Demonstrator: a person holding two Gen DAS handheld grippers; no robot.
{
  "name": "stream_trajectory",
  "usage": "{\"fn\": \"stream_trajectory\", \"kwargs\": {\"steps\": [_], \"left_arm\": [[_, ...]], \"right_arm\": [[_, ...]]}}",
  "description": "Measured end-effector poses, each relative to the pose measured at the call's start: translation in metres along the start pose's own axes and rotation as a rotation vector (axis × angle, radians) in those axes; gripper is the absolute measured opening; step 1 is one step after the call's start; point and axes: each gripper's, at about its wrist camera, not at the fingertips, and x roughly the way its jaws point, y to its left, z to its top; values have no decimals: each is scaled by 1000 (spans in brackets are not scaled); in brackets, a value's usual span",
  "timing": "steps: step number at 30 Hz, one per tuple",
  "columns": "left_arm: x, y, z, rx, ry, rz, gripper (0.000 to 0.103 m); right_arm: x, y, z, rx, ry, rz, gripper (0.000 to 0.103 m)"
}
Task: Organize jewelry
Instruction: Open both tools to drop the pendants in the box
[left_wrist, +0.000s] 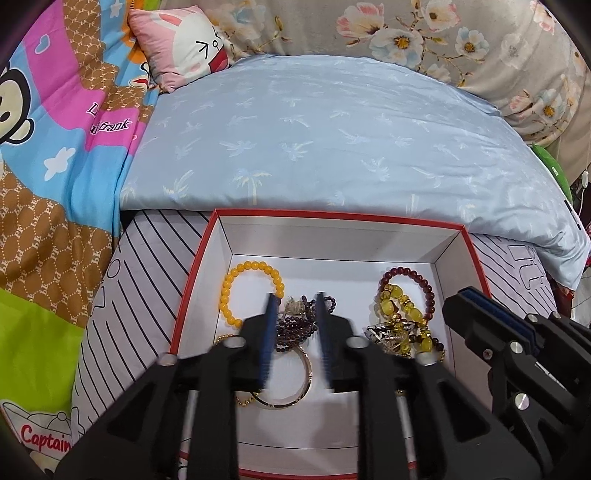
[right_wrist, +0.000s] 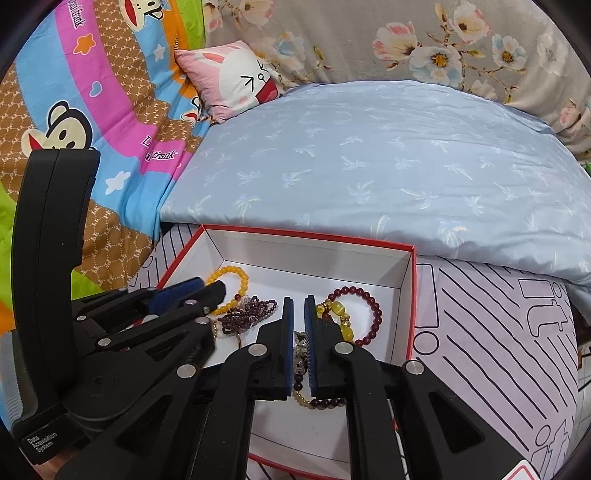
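A red-rimmed white box (left_wrist: 406, 240) (right_wrist: 406, 288) holds the jewelry. In it lie a yellow bead bracelet (left_wrist: 231, 284) (right_wrist: 242, 277), a dark purple bead pile (left_wrist: 295, 328) (right_wrist: 251, 310), a gold bangle (left_wrist: 295, 398), a dark red bead bracelet (left_wrist: 424, 284) (right_wrist: 373, 306) and a yellow chunky bracelet (left_wrist: 399, 306) (right_wrist: 341, 314). My left gripper (left_wrist: 295, 306) is open above the purple pile. My right gripper (right_wrist: 299, 306) is nearly shut, jaws a narrow gap apart, over a silver piece (right_wrist: 300, 350); whether it grips it is unclear.
The box sits on a white striped cushion (left_wrist: 147, 295) (right_wrist: 498, 332) on a bed. A light blue quilt (left_wrist: 332, 140) lies behind it, a pink bunny pillow (left_wrist: 181, 40) beyond, and a colourful monkey-print blanket (left_wrist: 55, 166) at the left.
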Motion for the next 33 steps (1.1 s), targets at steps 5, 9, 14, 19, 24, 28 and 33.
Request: {"fn": "stream_trajectory", "kwargs": {"steps": [5,9,14,19,24,28,33], "left_arm": [[-4,1,-4,-4,-7,21,41],[-9,0,-8,-3,-9,29,41],[-21,1,-15,-12,-11,30,46],[-32,7,-24,-44,0,4,58],[-45,6,-33,-49,-3,-3,61],[-56,6,-43,-49,-13,14,65],[-67,10,-54,-55,-18,37,69]], "right_arm": [[-5,-3,-5,10,-12,-41,26],[-11,-4,-9,18,-16,-63,31],[-23,-5,-15,28,-30,-87,40],[-37,-8,-23,47,-32,-96,52],[-52,-8,-31,55,-48,-92,60],[-63,-3,-39,39,-63,-119,63],[-72,0,-48,46,-67,-127,67]]}}
